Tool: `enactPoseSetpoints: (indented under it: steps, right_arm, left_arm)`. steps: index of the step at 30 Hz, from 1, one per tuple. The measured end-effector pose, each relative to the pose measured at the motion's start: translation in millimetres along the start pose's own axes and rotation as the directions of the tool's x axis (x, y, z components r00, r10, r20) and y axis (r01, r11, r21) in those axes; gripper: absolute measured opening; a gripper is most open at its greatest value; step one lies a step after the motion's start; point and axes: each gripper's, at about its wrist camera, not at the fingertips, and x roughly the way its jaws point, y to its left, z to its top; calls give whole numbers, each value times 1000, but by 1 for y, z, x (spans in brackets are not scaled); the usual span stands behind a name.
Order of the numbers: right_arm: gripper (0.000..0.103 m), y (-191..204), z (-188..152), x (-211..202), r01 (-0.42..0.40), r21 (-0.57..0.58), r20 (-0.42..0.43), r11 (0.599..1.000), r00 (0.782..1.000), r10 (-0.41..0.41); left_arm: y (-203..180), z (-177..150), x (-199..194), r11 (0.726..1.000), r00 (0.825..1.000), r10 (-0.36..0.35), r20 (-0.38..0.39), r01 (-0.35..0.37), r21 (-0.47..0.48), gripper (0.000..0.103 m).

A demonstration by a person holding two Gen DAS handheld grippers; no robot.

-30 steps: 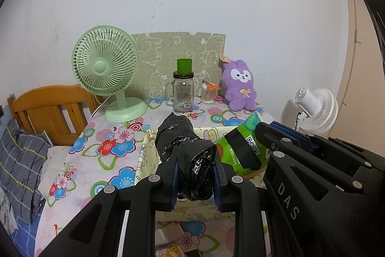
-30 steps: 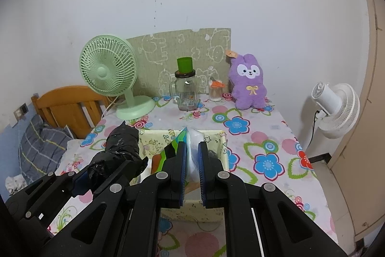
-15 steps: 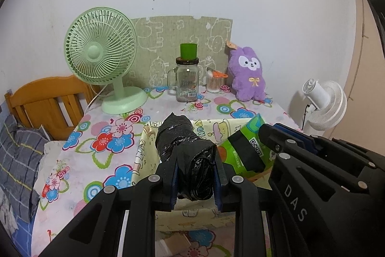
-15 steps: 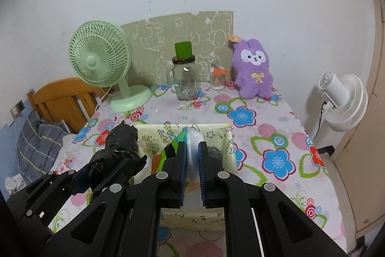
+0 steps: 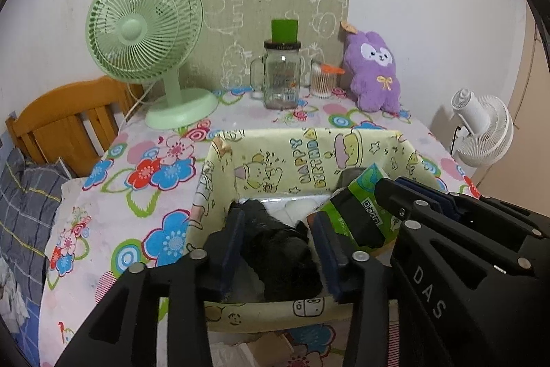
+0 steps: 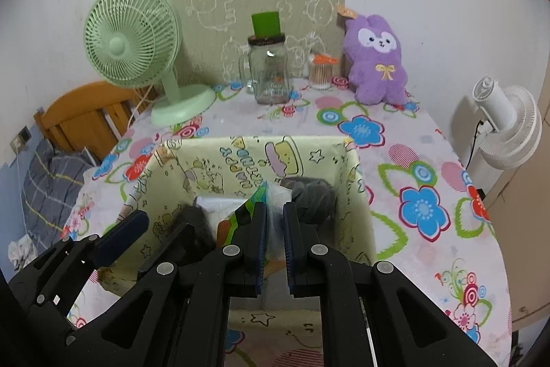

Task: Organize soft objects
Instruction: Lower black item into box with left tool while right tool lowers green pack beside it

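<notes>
A yellow "Happy Birthday" box [image 5: 309, 135] stands on the flowered table. My left gripper [image 5: 279, 234] reaches down into its near side and its jaws are opening. A crumpled black plastic bag [image 5: 285, 253] lies between the pads, with a gap on its right side. My right gripper [image 6: 275, 226] is shut on a green and white packet [image 6: 273, 195], which hangs over the box [image 6: 261, 140]. The left wrist view shows that packet [image 5: 361, 208] with a printed code, just right of the bag. A purple plush rabbit [image 5: 374, 74] sits at the back.
A green fan [image 5: 144, 33], a glass jar with a green lid [image 5: 282, 74] and a cup of cotton swabs [image 5: 323, 81] line the wall. A grey bundle [image 6: 314, 198] and white items [image 5: 295, 205] lie in the box. A white fan [image 6: 508, 126] stands off the right edge and a wooden frame [image 5: 65, 119] off the left.
Both grippers have sunk towards the box and tilted further down. The left jaws have spread apart and the black bag, pinched before, now rests lower inside the box.
</notes>
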Motion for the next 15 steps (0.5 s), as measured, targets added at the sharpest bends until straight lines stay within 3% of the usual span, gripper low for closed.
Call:
enactPoseSetpoints:
  steps: [3,6,10,15]
  right_arm:
    - [13,0,-3,7,-2,0,-19,1000,1000,2]
    - [12,-1,-4,12,-10,-1,-31,1000,999,10]
    - [13,-2,-6,15,-7,-7,-31,1000,999,7]
    - [16,-2,-5,14,-14,-17,-37,1000,999,14]
  left_arm:
    - [1,-2,6,1000,1000,-16,-20,16,0,60]
    - [-1,-5,9,1000,1000,-3,-20,3,19,61]
    - [-5,-7,7,999,999,-36,-19,37,36,76]
    - [-5,-6,7,999,999,-36,-21,37,37,82]
